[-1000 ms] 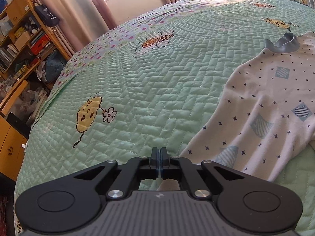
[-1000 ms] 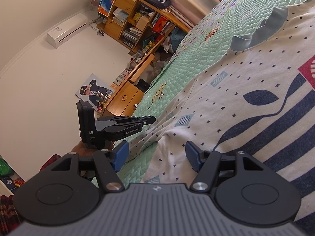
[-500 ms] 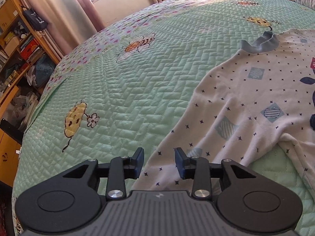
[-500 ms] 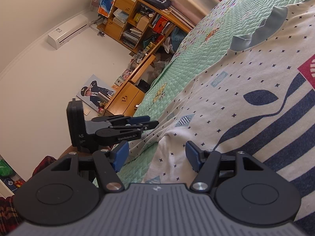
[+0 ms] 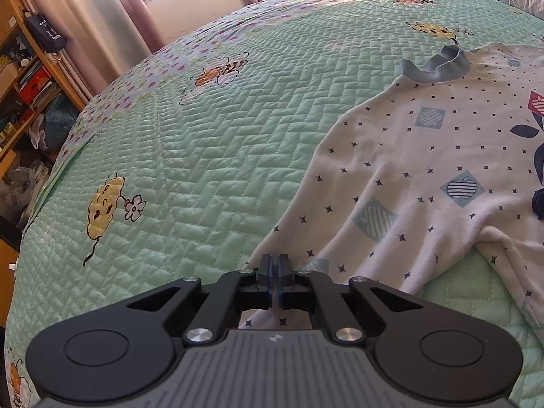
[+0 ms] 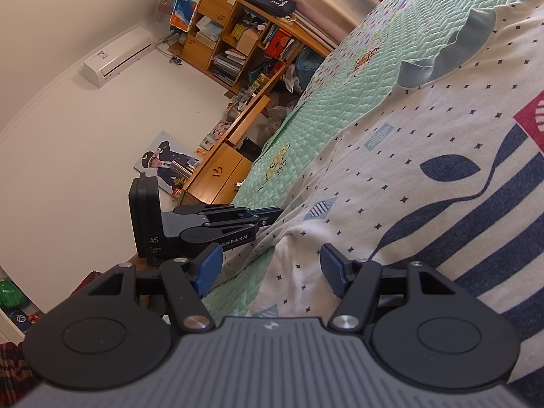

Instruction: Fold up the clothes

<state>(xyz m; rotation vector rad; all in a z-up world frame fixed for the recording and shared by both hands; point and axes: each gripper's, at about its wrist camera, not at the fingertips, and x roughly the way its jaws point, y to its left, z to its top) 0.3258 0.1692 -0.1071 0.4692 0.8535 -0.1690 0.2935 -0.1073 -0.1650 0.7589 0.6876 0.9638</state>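
L gripper (image 5: 275,265) jaws closed on sleeve (image 5: 340,238) edge, R gripper (image 6: 270,268) jaws open w/ shirt (image 6: 425,142) between; thin pinch may slip when lifted.

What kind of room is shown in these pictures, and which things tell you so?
Most likely a bedroom in a home. A bed covered with a green quilt fills most of the view, a white printed shirt lies spread on it, and a cluttered wooden bookshelf stands against the wall under an air conditioner.

Right gripper (image 6: 272,268) at six o'clock, jaws apart over the patterned shirt (image 6: 425,156); left gripper (image 6: 268,216) at nine o'clock; bookshelf (image 6: 238,40) at eleven o'clock.
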